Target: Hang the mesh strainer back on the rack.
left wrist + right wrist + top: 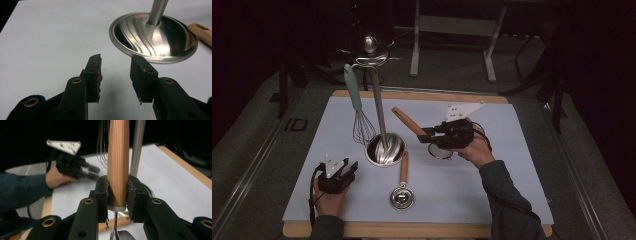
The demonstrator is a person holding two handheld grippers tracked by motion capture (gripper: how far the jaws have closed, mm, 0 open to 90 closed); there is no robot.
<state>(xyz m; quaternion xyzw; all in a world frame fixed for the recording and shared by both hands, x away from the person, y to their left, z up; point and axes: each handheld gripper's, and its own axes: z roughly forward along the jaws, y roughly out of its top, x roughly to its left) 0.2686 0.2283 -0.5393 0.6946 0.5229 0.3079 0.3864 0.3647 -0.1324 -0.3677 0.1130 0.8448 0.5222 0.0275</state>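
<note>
- Two grippers are seen at the table: the right gripper (426,136) is clamped on the wooden handle (118,162) of a small strainer (440,150), whose mesh bowl hangs just off the white mat (512,150), at about four o'clock from the stand's base dish (385,149).
- Little of the handle is caught, as judged from the right gripper view: the pads sit at its lower end, by the metal ferrule, so the long free end could swing or pivot in the grip.
- The hanging rack (371,56) is well up the pole (378,107), at twelve o'clock; if the handle is tilted on the way, the pole or the teal-handled whisk (357,107) already hung there could be struck.
- A knock against the pole could rock the stand, which is not being steadied.
- The left gripper (115,72) is held with jaws apart and nothing between them, at eight o'clock from the dish.
- The second strainer (402,190), at six o'clock, could be brushed if the load is dropped.
</note>
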